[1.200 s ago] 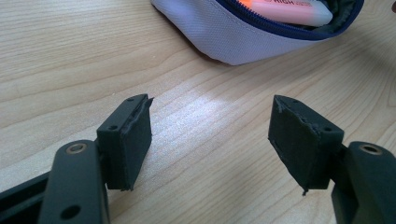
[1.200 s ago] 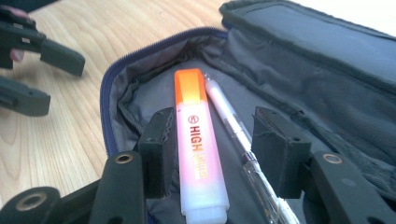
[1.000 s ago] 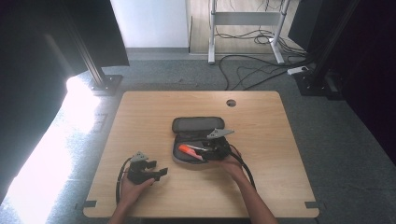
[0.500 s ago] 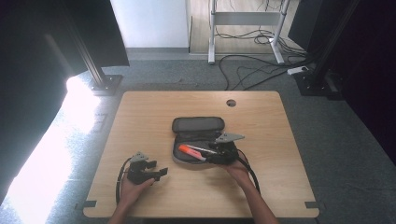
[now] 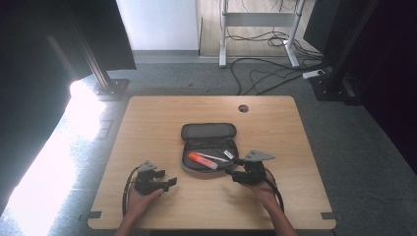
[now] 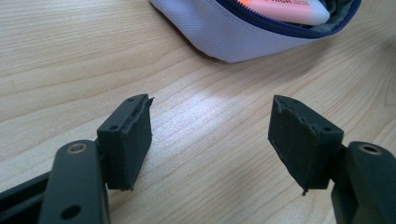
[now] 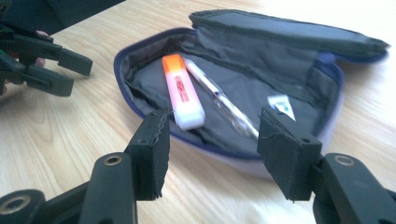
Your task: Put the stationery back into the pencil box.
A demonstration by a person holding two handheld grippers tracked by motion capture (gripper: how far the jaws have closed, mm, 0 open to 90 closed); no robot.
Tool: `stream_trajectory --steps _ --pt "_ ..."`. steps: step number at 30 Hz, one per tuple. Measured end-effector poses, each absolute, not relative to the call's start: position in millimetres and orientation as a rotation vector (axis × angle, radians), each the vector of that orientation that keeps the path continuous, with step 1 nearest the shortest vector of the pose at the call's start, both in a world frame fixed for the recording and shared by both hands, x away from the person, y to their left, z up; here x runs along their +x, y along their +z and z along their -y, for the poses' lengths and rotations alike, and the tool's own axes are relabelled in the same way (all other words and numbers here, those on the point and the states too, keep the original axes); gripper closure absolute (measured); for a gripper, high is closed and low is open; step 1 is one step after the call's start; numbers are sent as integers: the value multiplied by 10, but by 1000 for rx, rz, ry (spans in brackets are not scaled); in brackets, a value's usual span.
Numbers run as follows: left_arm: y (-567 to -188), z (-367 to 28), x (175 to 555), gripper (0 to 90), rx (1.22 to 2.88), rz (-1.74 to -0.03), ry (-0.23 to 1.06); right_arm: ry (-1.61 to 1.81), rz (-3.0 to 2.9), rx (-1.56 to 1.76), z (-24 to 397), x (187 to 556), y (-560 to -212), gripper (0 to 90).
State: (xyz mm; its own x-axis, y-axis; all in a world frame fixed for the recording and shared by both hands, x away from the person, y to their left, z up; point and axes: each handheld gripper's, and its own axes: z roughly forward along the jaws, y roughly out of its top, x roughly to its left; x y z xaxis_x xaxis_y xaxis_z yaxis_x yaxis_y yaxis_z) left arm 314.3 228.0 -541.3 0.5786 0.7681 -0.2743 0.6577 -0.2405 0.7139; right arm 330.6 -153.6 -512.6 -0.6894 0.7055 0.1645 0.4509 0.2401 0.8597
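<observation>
An open grey pencil case (image 5: 209, 132) with a blue zip lies at the middle of the table. In it lie an orange highlighter (image 7: 182, 93), a slim pen (image 7: 219, 100) and a small white tag (image 7: 280, 103). My right gripper (image 7: 210, 144) stands open just outside the case's near rim, nothing between its fingers; from above it sits at the case's front right (image 5: 233, 170). My left gripper (image 6: 210, 140) is open over bare wood, with the case's light outer wall (image 6: 233, 37) beyond it. From above it rests front left (image 5: 171, 182), a little apart from the case.
The wooden table (image 5: 147, 128) has a round cable hole (image 5: 243, 108) at the back. Cables trail from both grippers toward the front edge. Beyond the table are dark stands (image 5: 105, 73), floor cables (image 5: 265, 69) and a bright patch of light on the floor at left.
My right gripper has drawn back from over the open case toward the front edge. The left gripper has stayed put.
</observation>
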Motion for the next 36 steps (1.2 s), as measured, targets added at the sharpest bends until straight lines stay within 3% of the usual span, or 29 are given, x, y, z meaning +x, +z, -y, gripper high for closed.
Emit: stream_trajectory --steps 19,36 --pt "-5403 -2282 3120 305 1971 -1141 172 1323 -2227 1210 2001 2933 -5402 422" --pt "-5402 -2293 3124 305 1970 -1140 169 1298 -2221 1246 2082 2923 -5466 407"
